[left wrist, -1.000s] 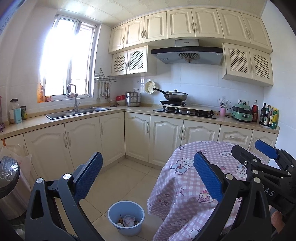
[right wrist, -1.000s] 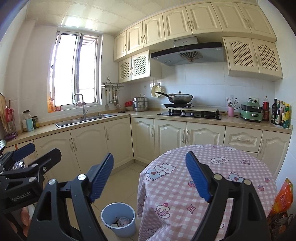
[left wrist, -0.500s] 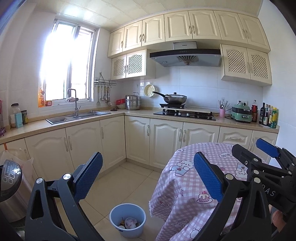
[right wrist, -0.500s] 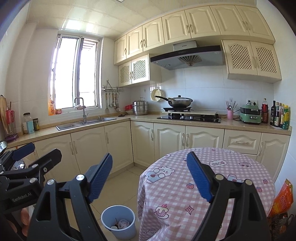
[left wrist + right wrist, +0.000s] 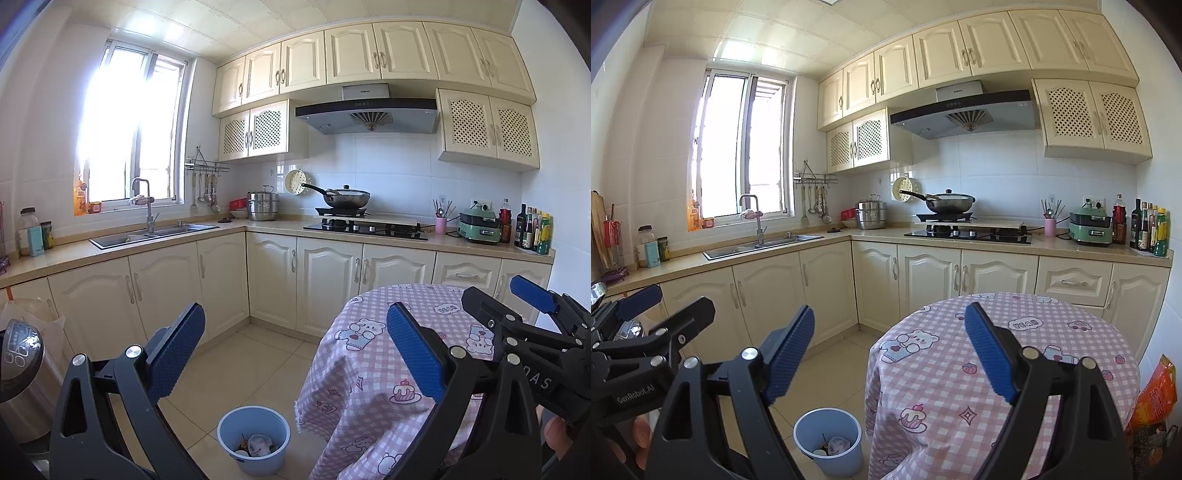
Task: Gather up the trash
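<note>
Two claws are up in the air, side by side; both are spread wide and hold nothing. The left claw (image 5: 295, 347) has blue pads (image 5: 177, 350) far apart, and they touch nothing; past them you see the floor (image 5: 258, 354) and the edge of the table (image 5: 373, 373). The right claw (image 5: 890, 350) is just as wide, with its pads over the floor and the pink check cloth (image 5: 1052, 350); each camera also sees the other claw at its side.

The blue bin (image 5: 253, 439) stands on the floor just beside the table, low between the left claw's pads; it stands straight up with its round mouth to the ceiling, so its long line goes up and down. Some trash (image 5: 256, 443) lies at the bottom of the bin, a pale crumpled bit and some dark bits; what they are is too small to tell. In the right view the bin (image 5: 827, 439) sits low and a bit left of the table.

An orange bag (image 5: 1156, 395) sits by the table on the right; a steel can (image 5: 20, 376) stands at the far left.

Since a second ago both views have tipped up a little; more ceiling shows, and the bin sits lower in each picture. Both claws stay just as wide as before.
</note>
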A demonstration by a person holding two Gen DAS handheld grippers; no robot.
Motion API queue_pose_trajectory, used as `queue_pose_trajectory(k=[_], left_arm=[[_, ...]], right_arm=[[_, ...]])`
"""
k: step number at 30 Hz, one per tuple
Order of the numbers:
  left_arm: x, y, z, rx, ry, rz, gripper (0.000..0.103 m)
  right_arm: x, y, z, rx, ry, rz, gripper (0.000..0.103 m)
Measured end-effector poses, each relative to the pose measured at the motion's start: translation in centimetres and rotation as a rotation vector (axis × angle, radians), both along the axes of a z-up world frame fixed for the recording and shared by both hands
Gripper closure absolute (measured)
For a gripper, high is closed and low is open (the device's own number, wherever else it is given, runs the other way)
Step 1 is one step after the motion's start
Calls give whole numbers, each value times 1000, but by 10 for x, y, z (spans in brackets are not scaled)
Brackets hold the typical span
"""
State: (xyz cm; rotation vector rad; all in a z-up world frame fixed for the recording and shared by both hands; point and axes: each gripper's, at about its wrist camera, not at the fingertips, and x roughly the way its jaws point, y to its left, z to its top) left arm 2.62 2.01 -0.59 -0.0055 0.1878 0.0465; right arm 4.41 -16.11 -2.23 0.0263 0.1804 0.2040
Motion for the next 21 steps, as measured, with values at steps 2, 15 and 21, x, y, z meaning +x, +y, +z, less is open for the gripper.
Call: queue_pose_trajectory(k=[2, 15, 21], left_arm=[[0, 0, 0, -1, 0, -1, 8], [-2, 0, 1, -5, -1, -4, 8], [-2, 0, 1, -4, 0, -7, 8]], right_arm=[[-1, 0, 0, -1, -1, -1, 21], [0, 0, 0, 1, 2, 4, 20], [-1, 0, 0, 2, 3, 4, 20]])
